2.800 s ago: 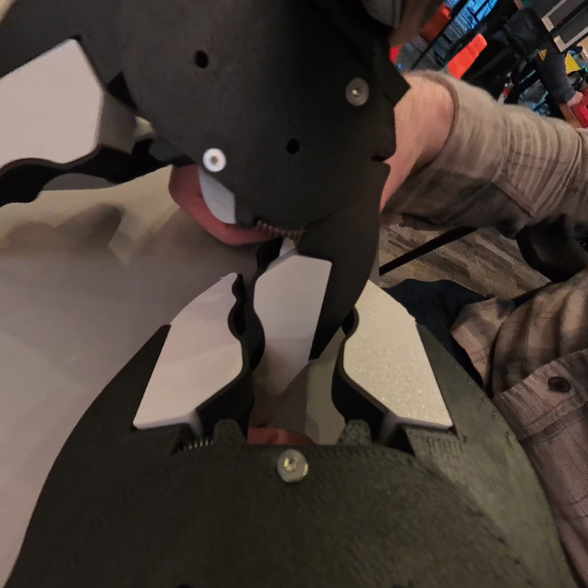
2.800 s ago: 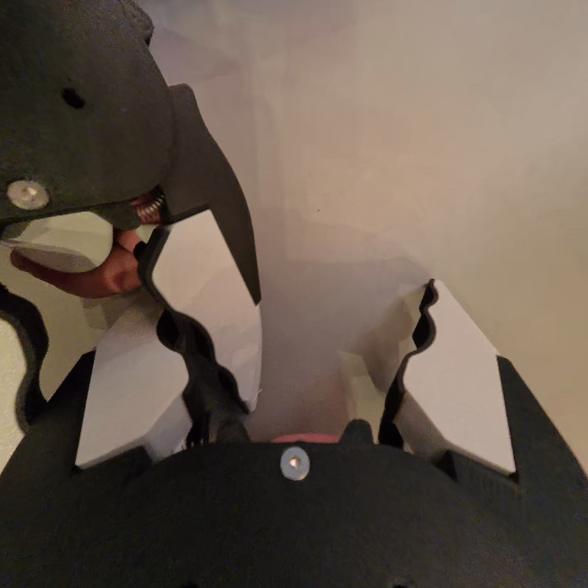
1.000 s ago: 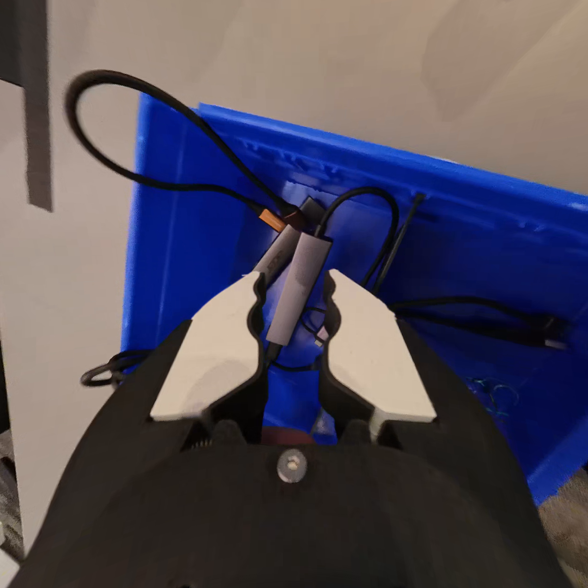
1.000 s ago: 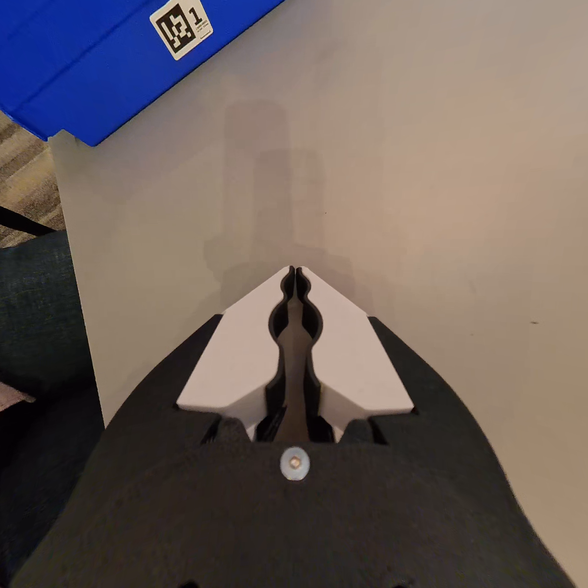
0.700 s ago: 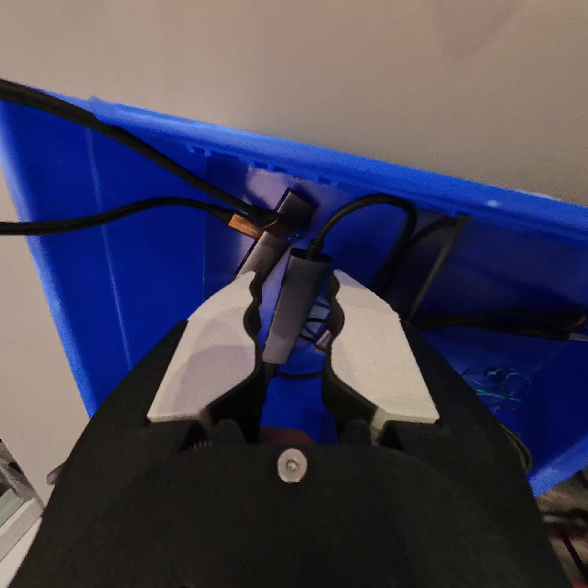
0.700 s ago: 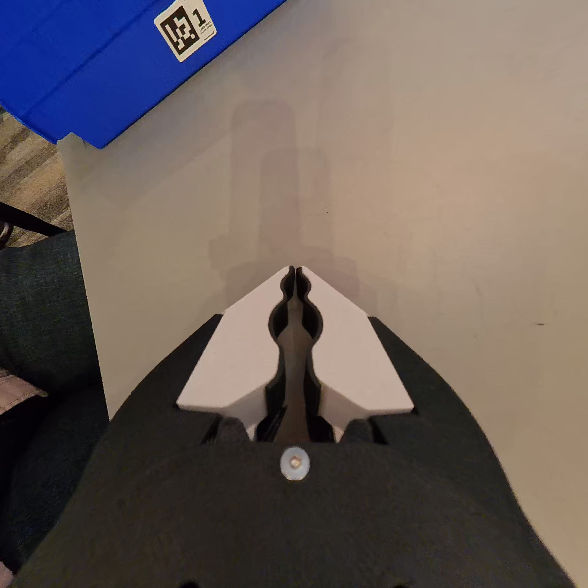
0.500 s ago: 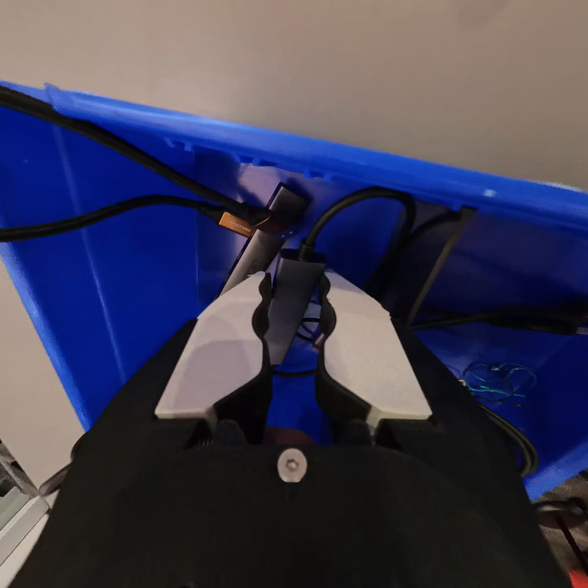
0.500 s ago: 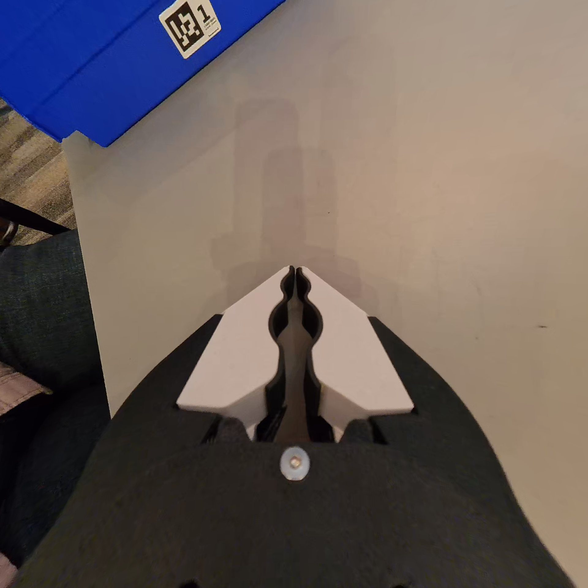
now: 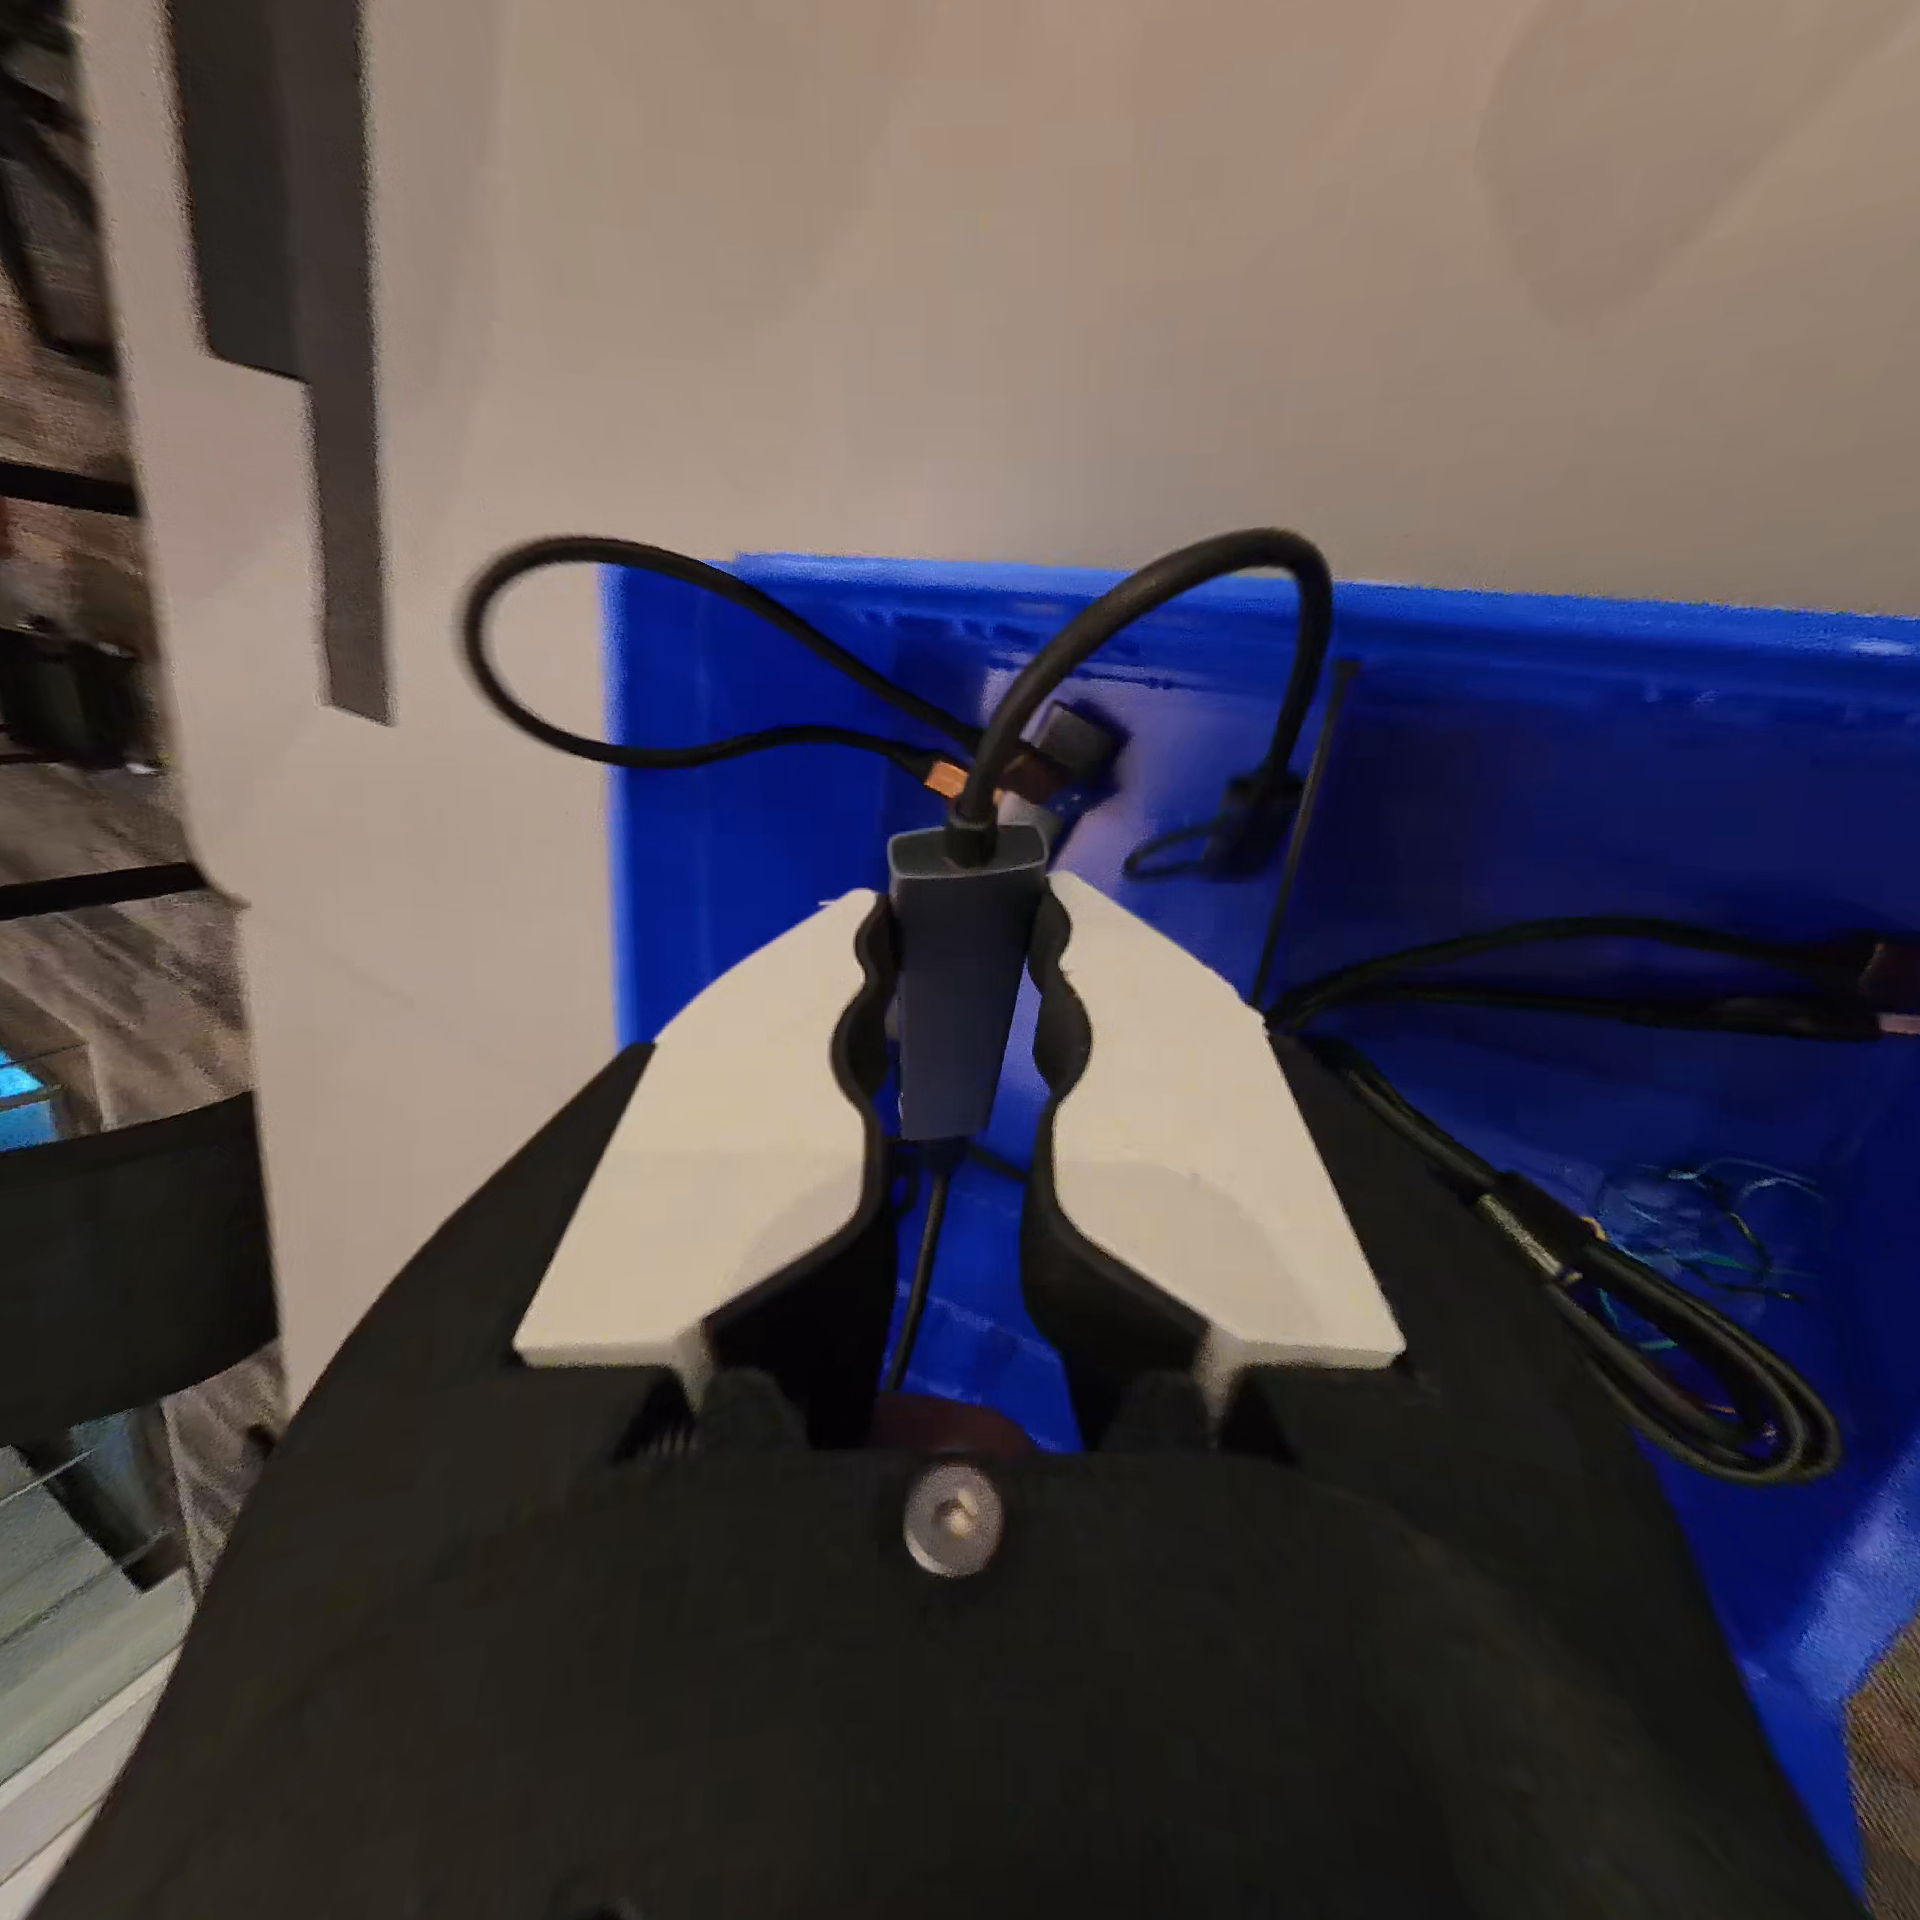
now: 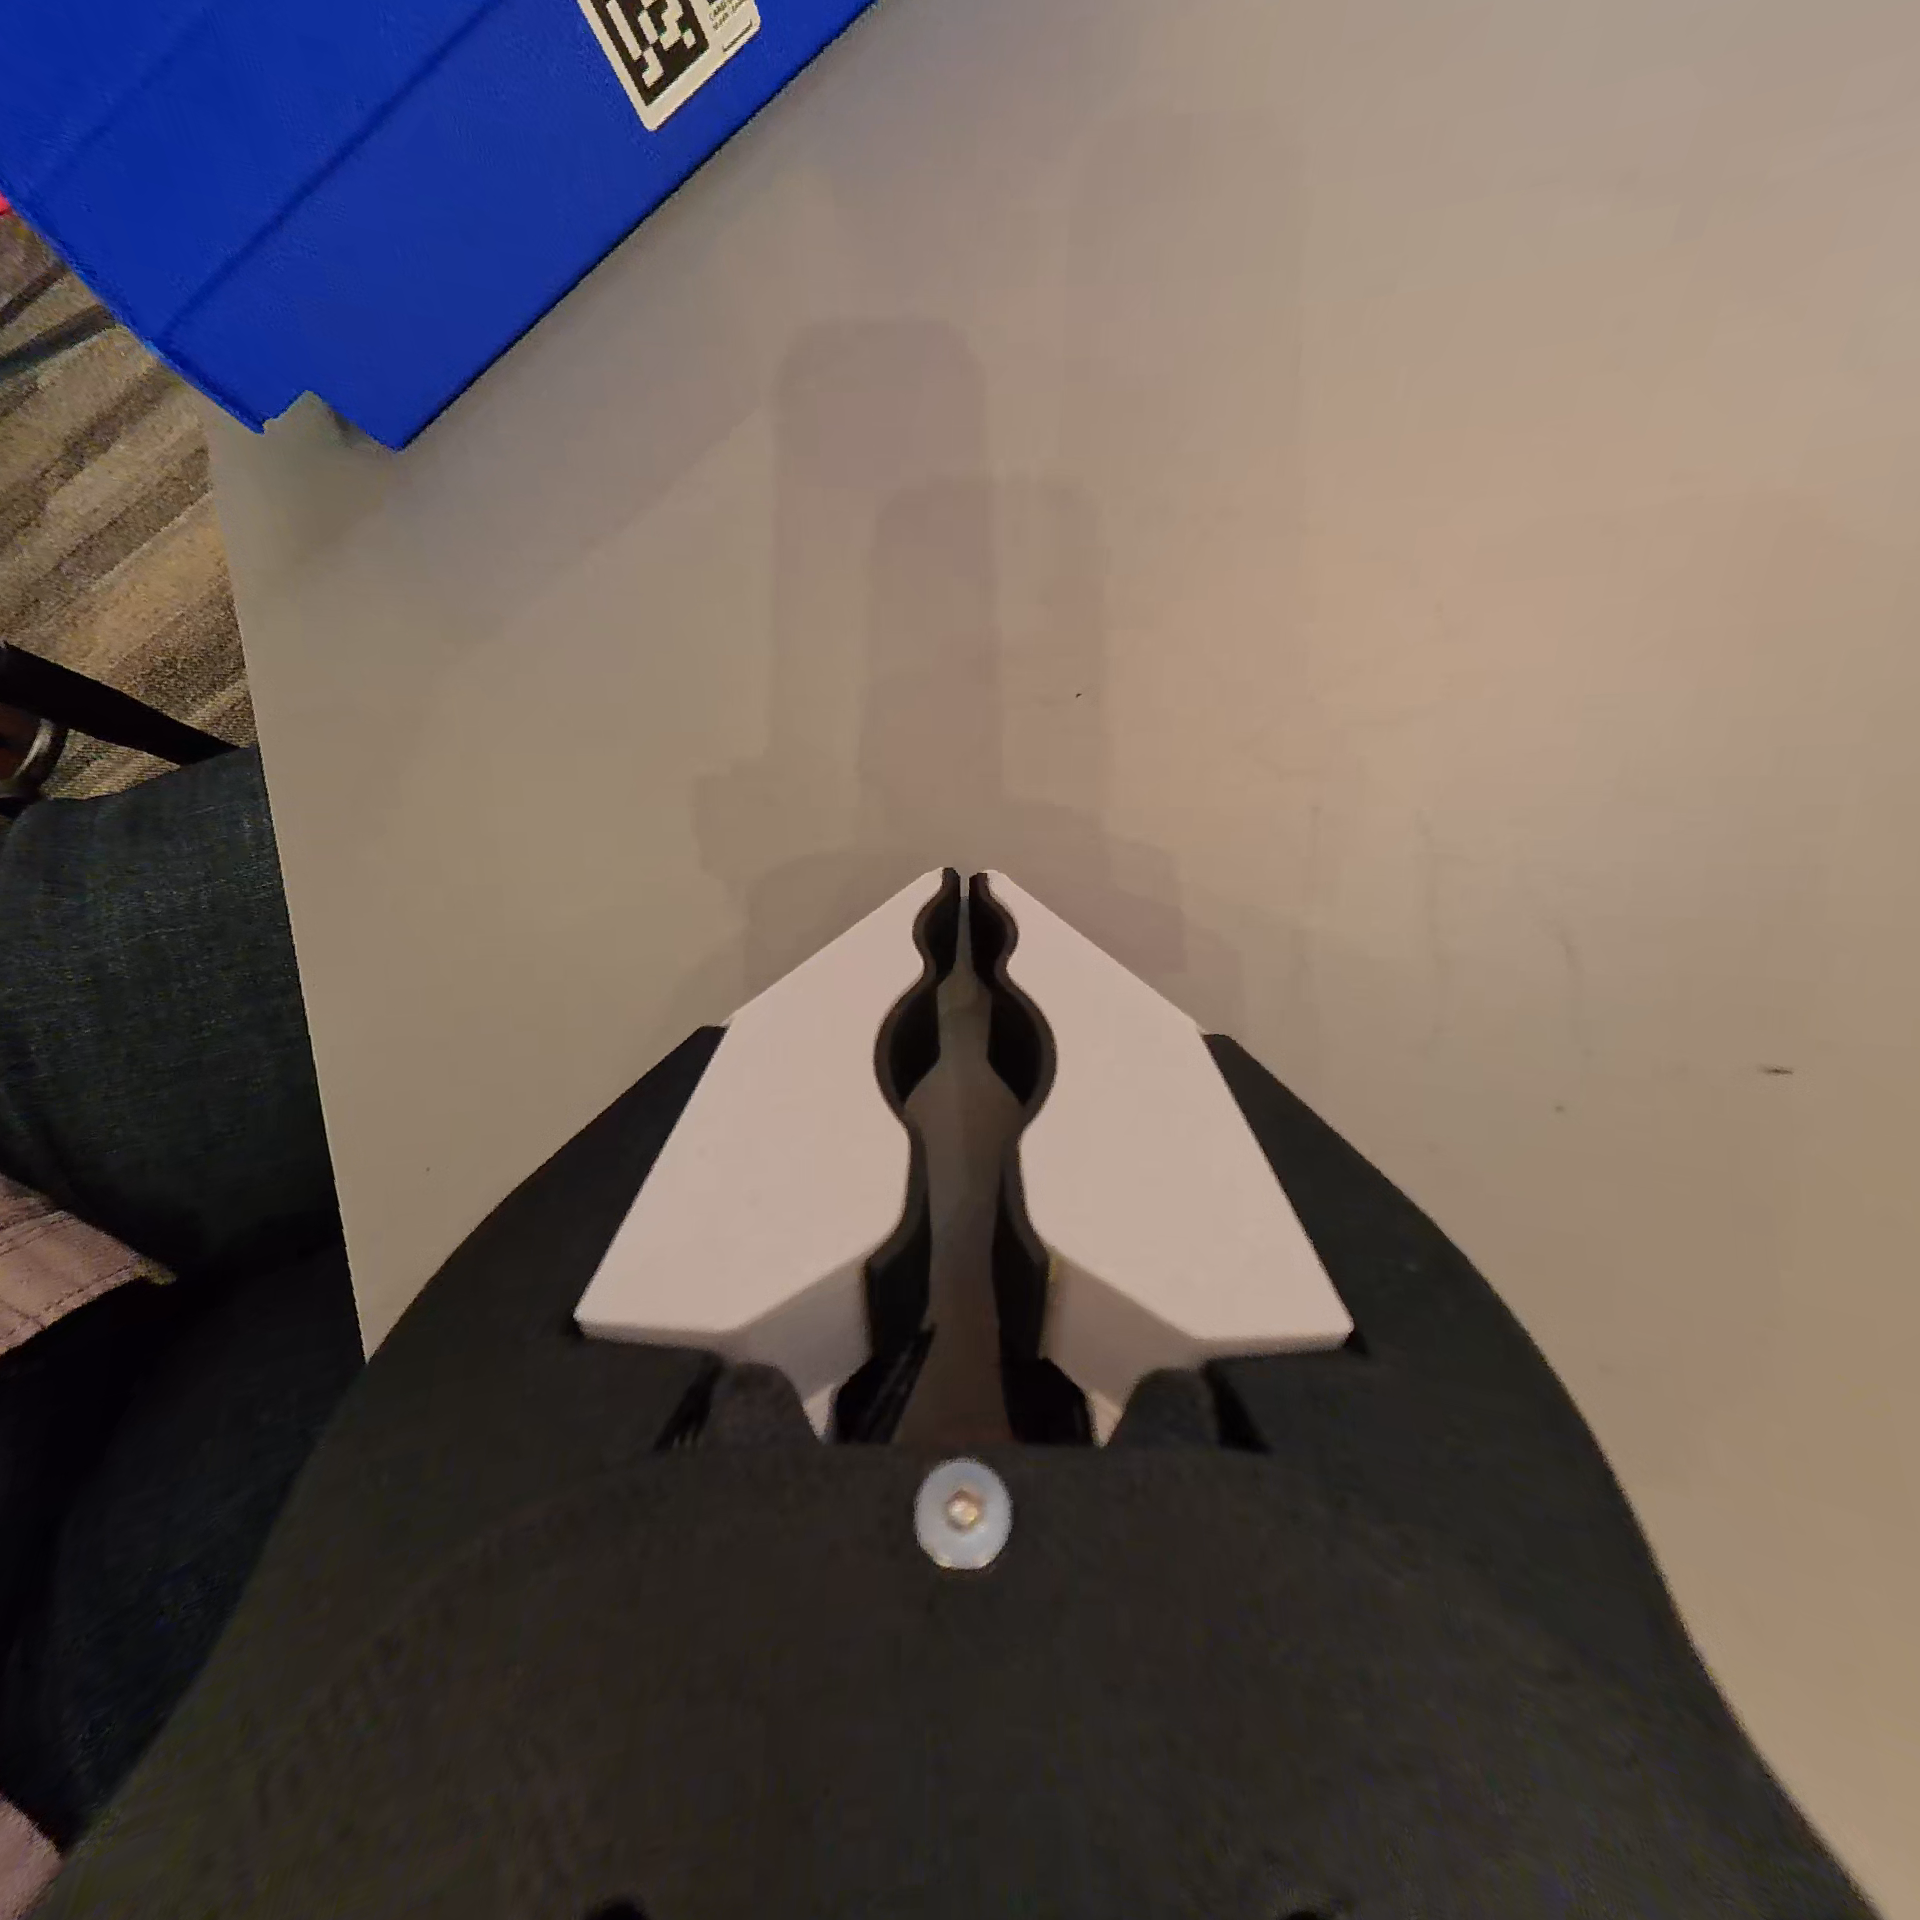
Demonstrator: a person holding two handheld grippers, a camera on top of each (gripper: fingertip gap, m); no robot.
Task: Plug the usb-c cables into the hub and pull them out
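In the left wrist view my left gripper [image 9: 961, 904] is shut on a slim grey hub [image 9: 956, 997] and holds it above the blue bin [image 9: 1558, 748]. The hub's black cable [image 9: 1195, 561] arcs up from its far end and drops back into the bin. A thin cable hangs from its near end. A second grey hub [image 9: 1070, 743] lies in the bin behind it, with an orange-collared plug [image 9: 945, 774] at its side; that black cable [image 9: 499, 644] loops out over the bin's left wall. My right gripper [image 10: 958, 878] is shut and empty above the white table [image 10: 1455, 520].
More black cables [image 9: 1558, 987], a coiled cable [image 9: 1683, 1371] and thin coloured wires [image 9: 1714, 1226] lie in the bin's right part. In the right wrist view the bin's outer wall [image 10: 312, 208] with a square marker sticker [image 10: 665, 42] is at top left. A person's dark trouser leg [image 10: 135, 987] is beside the table's left edge. Some 30 cm of space lies between my two pairs of fingers.
My left gripper closed on the grey hub and lifted it up and back from the bin; its cable now arcs upward. The right gripper stayed shut and barely shifted.
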